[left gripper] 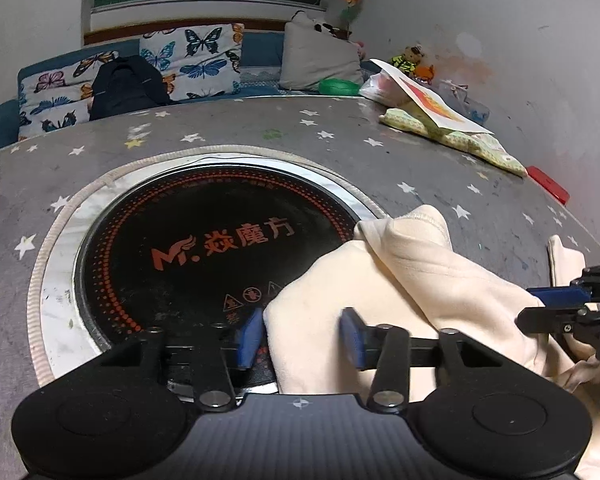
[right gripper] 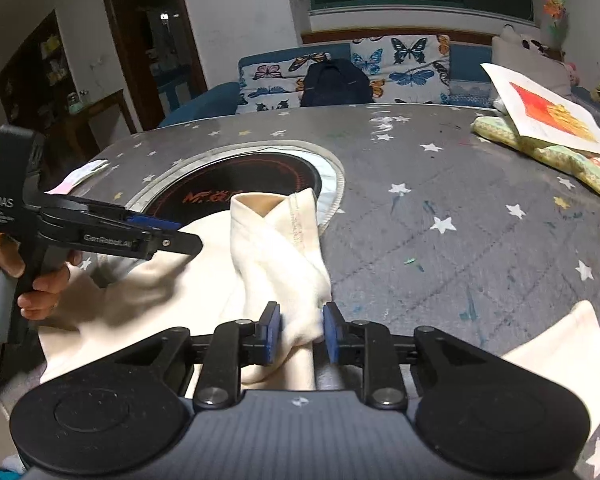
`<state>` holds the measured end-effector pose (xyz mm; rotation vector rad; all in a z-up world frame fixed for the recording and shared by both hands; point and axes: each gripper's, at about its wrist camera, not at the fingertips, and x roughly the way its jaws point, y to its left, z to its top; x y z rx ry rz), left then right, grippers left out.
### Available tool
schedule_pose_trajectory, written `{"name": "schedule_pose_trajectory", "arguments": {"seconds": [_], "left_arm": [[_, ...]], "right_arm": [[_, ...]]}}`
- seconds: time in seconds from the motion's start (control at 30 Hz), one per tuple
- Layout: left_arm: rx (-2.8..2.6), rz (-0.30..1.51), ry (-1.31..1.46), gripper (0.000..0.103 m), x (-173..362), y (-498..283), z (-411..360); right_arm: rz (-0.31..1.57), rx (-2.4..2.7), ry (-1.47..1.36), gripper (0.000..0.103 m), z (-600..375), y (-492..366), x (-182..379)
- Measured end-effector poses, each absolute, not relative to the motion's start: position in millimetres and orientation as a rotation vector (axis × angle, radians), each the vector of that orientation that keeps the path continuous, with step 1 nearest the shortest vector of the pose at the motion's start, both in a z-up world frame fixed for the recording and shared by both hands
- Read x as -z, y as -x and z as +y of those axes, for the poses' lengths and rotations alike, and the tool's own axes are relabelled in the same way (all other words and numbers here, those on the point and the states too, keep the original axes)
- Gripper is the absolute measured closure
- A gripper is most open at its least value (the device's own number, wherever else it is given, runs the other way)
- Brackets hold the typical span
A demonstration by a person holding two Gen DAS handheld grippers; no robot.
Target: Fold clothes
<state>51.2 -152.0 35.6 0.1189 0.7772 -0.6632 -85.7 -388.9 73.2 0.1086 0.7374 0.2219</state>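
Cream cloth [right gripper: 288, 280] lies bunched on the desk [right gripper: 440, 240], partly over the round cooktop [left gripper: 204, 248]. Right hand-held gripper [right gripper: 300, 334] pinches a rolled fold; left hand-held gripper [left gripper: 302, 338] stands spread around an edge. Pull evenly, keeping layers flat.

A round table [left gripper: 380, 152] under a grey star-printed cloth is carrying everything. A cream fabric garment [right gripper: 148, 292] is lying crumpled across the black round cooktop [left gripper: 204, 240] sunk in its middle; a pale green patterned cloth [right gripper: 560, 160] is resting near the far edge.
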Motion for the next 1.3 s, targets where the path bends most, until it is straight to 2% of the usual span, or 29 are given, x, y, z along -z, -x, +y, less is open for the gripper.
{"name": "schedule_pose_trajectory", "arguments": {"seconds": [0.07,0.13,0.23,0.3,0.37,0.47,0.5,0.57,0.6,0.7,0.73,1.0,1.3], "left_arm": [[0.667,0.771,-0.12,0.064,-35,-51,-154],[0.671,0.764,-0.125,0.064,-36,-51,-156],[0.677,0.75,-0.138,0.069,-36,-51,-159],[0.682,0.741,-0.146,0.084,-37,-51,-161],[0.68,0.73,-0.149,0.094,-38,-51,-162],[0.692,0.676,-0.131,0.098,-47,-44,-159],[0.703,0.654,-0.133,0.099,-51,-40,-159],[0.727,0.61,-0.142,0.099,-58,-33,-160],[0.737,0.599,-0.143,0.099,-61,-30,-161],[0.771,0.58,-0.144,0.099,-66,-23,-163],[0.777,0.566,-0.156,0.099,-66,-19,-164],[0.813,0.449,-0.323,0.099,-65,12,-171],[1.071,0.369,-0.542,0.099,-47,65,-181]], "right_arm": [[0.716,-0.212,-0.077,0.083,-386,89,-76],[0.705,-0.213,-0.065,0.094,-385,88,-79],[0.685,-0.214,-0.036,0.097,-383,88,-84],[0.679,-0.219,-0.022,0.097,-382,88,-88],[0.692,-0.205,-0.067,0.093,-387,84,-86],[0.718,-0.184,-0.151,0.081,-397,78,-79],[0.731,-0.186,-0.175,0.074,-400,76,-75],[0.758,-0.193,-0.218,0.074,-405,72,-68],[0.766,-0.196,-0.233,0.075,-406,71,-64],[0.738,-0.182,-0.194,0.091,-402,74,-64],[0.724,-0.18,-0.16,0.093,-399,76,-67],[0.553,0.055,0.182,0.094,-394,93,-98],[0.701,0.196,0.157,0.094,-431,75,-56]]}}
